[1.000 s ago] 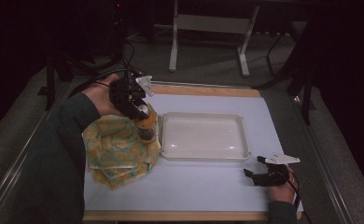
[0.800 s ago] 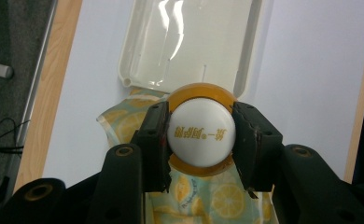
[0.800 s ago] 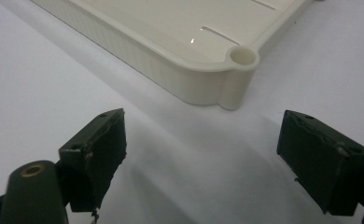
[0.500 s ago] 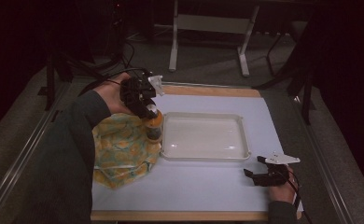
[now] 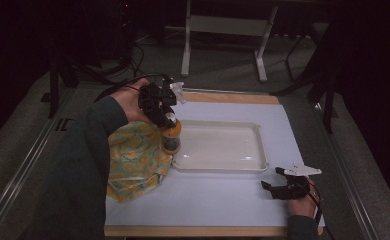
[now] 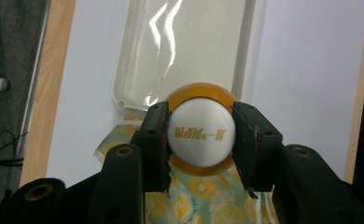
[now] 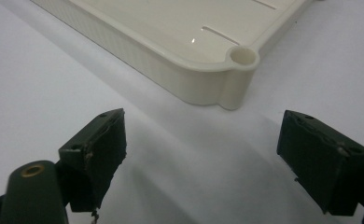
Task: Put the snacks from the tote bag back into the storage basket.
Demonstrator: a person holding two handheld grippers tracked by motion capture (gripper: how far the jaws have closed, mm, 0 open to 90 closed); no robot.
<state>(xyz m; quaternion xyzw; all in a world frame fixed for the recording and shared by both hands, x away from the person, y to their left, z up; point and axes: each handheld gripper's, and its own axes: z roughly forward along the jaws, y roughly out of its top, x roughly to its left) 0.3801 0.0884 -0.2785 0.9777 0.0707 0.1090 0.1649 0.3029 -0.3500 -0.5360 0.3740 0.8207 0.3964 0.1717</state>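
Change since a second ago: the left claw (image 5: 169, 121) has carried the jar (image 5: 172, 139) away from the middle of the cloth bag (image 5: 135, 160) toward the tray (image 5: 261, 150); the jar now hangs over the tray's left rim, where a second back it sat over the bag.
Right side, same span: the right claw (image 5: 279, 179) has stayed where it was near the bench's front right corner.
Left claw: pinched shut on the jar's white lid (image 6: 199, 131), one pad on each side, seen from above in the left gripper view.
Right claw: jaws stand wide apart with nothing between them, low over the white bench (image 7: 45, 79) just in front of the tray's near right corner (image 7: 241, 58).
Jar: orange collar under a white lid with orange lettering; held upright, at the seam between bag and tray, toward the bench's left side.
Tray: cream, shallow, in the middle of the bench; its floor looks bare and glossy.
Bag: yellow and green lemon print, lying crumpled at the bench's left edge, touching the tray's left front corner.
Hard to make out: the jar's body is small and dim in the high view, so its contents cannot be told; the lid's lettering is unreadable; the person's left sleeve (image 5: 78, 165) covers part of the bag.
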